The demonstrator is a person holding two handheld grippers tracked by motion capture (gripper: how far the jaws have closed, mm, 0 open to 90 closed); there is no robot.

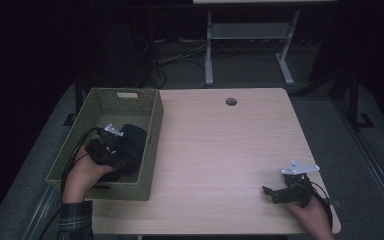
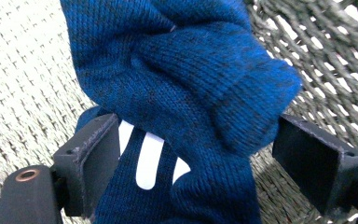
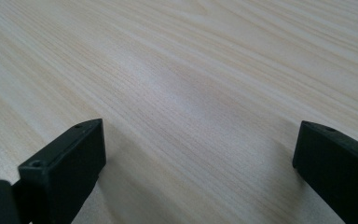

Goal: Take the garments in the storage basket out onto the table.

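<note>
Left gripper (image 2: 186,154): spread wide around the blue knit garment (image 2: 182,84) inside the woven basket (image 1: 97,100), not clamped.
Right gripper (image 3: 200,154): released, idle over the table (image 3: 191,70).
Progress: the grasp is not yet made.

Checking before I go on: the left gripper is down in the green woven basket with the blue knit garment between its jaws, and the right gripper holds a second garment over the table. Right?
Not quite. The right gripper holds nothing: the right gripper view shows its jaws apart over bare wooden table. The rest stands.
</note>
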